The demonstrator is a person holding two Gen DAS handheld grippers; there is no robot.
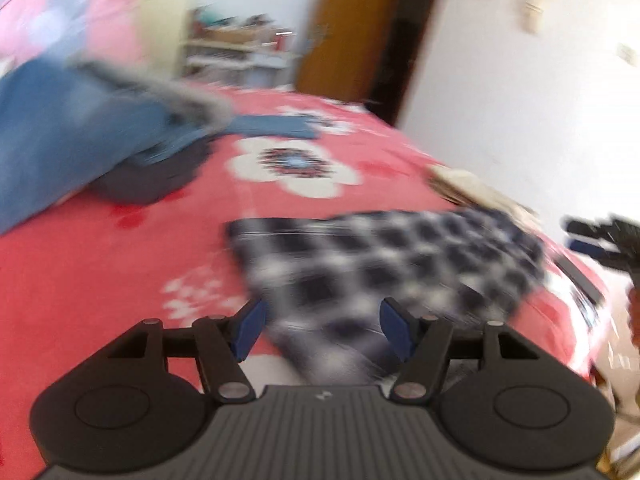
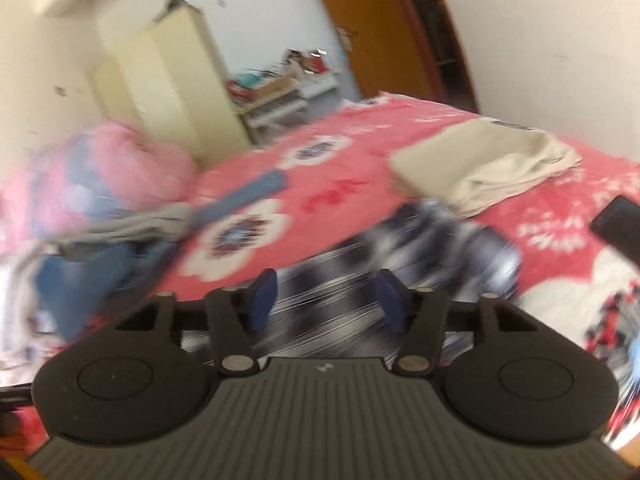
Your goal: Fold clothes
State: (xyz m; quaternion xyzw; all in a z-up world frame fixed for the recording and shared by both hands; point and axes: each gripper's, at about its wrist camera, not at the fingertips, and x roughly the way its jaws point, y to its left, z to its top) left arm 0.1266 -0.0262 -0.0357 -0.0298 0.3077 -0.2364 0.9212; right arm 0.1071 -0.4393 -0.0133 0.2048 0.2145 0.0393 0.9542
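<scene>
A black-and-white checked garment (image 1: 400,256) lies flat on the red flowered bedsheet (image 1: 120,272), blurred in both views. My left gripper (image 1: 324,328) hovers over its near edge, blue pads apart and nothing pinched between them. The right gripper (image 1: 576,236) shows at the right edge of the left wrist view, past the garment's far corner. In the right wrist view the right gripper (image 2: 326,300) stands open just above the checked garment (image 2: 420,248), and its pads do not press on the cloth.
A folded beige cloth (image 2: 480,164) lies beyond the checked garment. A heap of blue denim (image 1: 60,140) and grey clothes (image 2: 132,228) sits to the left, against a pink quilt (image 2: 112,168). A dark flat object (image 2: 616,220) lies at the right. Cupboard, shelves and door stand behind the bed.
</scene>
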